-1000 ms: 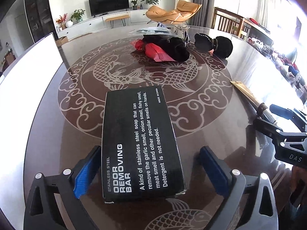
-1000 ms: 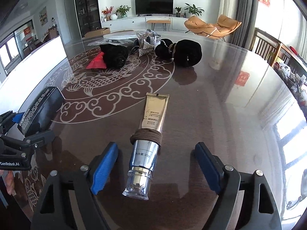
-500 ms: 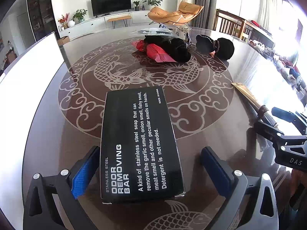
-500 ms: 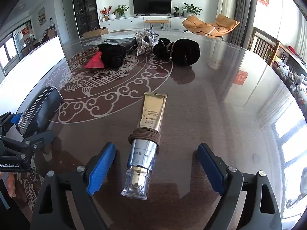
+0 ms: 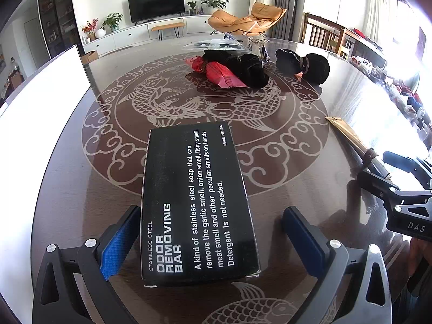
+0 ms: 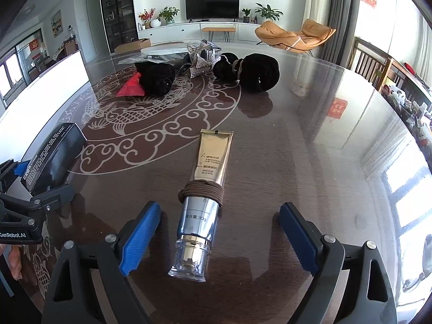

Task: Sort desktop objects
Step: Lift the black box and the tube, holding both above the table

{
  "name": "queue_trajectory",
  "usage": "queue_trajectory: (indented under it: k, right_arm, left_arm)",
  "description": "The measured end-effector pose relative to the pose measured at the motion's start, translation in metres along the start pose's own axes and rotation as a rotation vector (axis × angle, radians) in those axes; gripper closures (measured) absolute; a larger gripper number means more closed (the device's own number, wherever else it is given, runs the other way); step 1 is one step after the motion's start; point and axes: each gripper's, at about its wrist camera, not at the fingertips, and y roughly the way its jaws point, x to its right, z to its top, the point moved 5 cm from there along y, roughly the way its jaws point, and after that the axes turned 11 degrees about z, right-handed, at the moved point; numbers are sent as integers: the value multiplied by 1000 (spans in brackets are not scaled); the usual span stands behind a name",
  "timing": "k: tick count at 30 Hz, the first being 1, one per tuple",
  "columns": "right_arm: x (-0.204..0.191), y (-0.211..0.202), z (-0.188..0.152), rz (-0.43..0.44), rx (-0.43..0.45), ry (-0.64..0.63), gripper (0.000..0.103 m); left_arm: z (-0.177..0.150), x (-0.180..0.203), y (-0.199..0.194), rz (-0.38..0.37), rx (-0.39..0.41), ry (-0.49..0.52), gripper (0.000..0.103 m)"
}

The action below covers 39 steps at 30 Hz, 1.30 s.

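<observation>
Carefully, I kept my right gripper opening around the gold tube, untouched on the table; left gripper stood spread, straddling the black box; centring seemed wise.

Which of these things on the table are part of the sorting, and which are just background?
To sort: black box, gold tube, red packet, black cloth bundles.
Background: television, orange chair, potted plants.
</observation>
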Motion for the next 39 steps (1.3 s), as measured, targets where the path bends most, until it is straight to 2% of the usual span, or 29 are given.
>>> queue_trajectory:
  k: [36,38,39]
  right_arm:
    - [2,0,0,-11,-5,15,9]
    - [4,1,0,-2,-14,20,7]
    - [4,2,3,12,-31,22,5]
  left_arm:
    - [0,-1,0,2,0,2,0]
    - [1,0,1,-9,-18,13,0]
    - [3,1,2,-16,-51,33,0]
